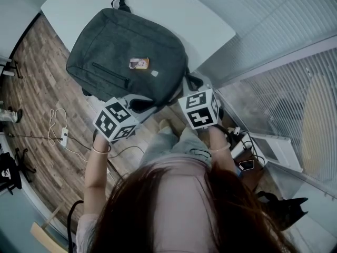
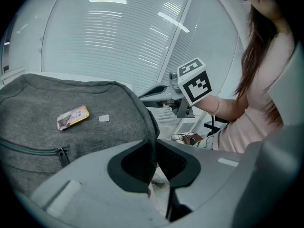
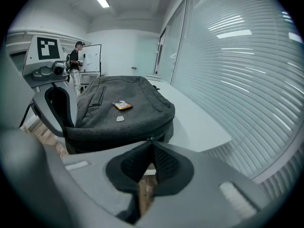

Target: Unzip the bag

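Right now the big white table (image 1: pixel 174 9) fills the top of the head view. The gray bag (image 1: pixel 126 51) lies flat on it, in the upper middle of the frame. The bag's near end sticks out over the table's near edge, toward me. I think that is why both tools can get at it without bumping the tabletop.

My left gripper (image 2: pixel 154 146) is at the lower left of the bag in the head view. Its jaws are partly closed and squeeze the dark rim of the bag between them. I think it holds on there so the bag does not slide when the zip gets pulled.

My right gripper (image 3: pixel 151 145) is at the bag's lower right corner in the head view. Its jaws are pressed almost all the way together. The little metal zip pull (image 3: pixel 149 138) sits right at their tips, so it looks pinched. The zip line along the bag's side looks closed from here, so I judge the opening is not done yet.

In the right gripper view, bare table runs along the right side of the bag out to the table's edge, with the window blinds (image 3: pixel 247 80) past it. That leaves an open path beside the bag.

A small yellow tag (image 1: pixel 139 63) lies on top of the bag, well apart from both tools.
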Tool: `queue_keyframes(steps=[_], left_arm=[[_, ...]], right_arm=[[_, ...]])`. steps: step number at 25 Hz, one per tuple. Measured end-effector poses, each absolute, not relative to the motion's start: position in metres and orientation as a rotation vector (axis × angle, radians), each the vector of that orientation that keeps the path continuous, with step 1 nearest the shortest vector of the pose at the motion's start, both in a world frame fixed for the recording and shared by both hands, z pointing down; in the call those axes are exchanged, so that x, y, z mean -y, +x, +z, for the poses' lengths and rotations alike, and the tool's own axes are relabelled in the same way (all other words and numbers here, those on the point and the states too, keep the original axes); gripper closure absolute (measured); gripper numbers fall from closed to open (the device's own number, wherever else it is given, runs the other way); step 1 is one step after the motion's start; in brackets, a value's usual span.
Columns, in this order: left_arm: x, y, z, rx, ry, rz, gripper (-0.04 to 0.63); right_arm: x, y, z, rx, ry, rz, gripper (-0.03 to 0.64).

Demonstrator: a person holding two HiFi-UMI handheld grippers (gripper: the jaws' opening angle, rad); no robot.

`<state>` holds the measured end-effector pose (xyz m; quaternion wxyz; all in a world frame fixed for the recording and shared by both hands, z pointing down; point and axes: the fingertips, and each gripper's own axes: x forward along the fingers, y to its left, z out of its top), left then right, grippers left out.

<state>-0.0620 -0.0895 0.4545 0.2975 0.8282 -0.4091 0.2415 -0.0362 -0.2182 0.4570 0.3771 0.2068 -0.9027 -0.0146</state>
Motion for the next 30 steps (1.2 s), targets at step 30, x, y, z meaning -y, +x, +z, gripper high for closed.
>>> queue_keyframes(steps=[30], left_arm=[[0.092,-0.063,0.455,1.058,2.187,0.597,0.538]], right_arm=[[0.261,-0.051,0.454,2.301,0.302,-0.144,0.607]])
